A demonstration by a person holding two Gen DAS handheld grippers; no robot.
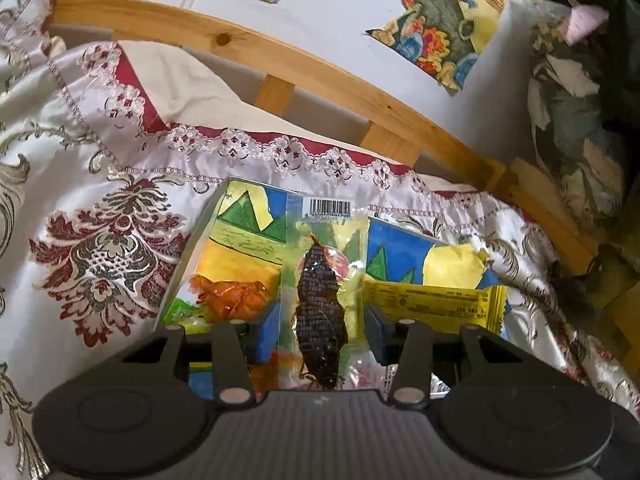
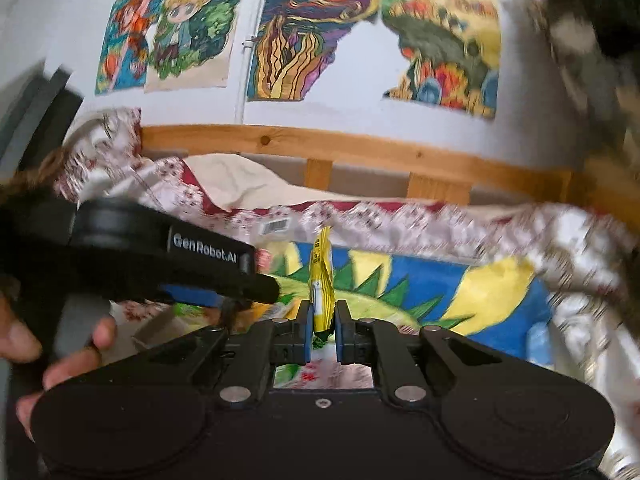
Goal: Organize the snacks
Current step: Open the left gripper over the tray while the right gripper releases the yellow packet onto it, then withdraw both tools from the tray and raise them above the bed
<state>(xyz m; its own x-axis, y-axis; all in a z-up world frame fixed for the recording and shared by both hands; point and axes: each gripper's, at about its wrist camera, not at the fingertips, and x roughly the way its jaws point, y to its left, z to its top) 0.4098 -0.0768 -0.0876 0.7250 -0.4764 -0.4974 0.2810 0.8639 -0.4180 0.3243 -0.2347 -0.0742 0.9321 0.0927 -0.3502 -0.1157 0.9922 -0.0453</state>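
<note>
My left gripper is shut on a clear packet of dark dried meat, held upright over a colourful painted box. An orange-wrapped snack lies in the box at the left. A yellow snack bar shows at the right of the left wrist view. My right gripper is shut on that yellow snack bar, held on edge above the box. The left gripper's body crosses the right wrist view at left, with a hand on it.
The box lies on a patterned white and red bedspread. A wooden bed rail runs behind it, with a pillow and drawings on the wall. A heap of dark clothes is at the right.
</note>
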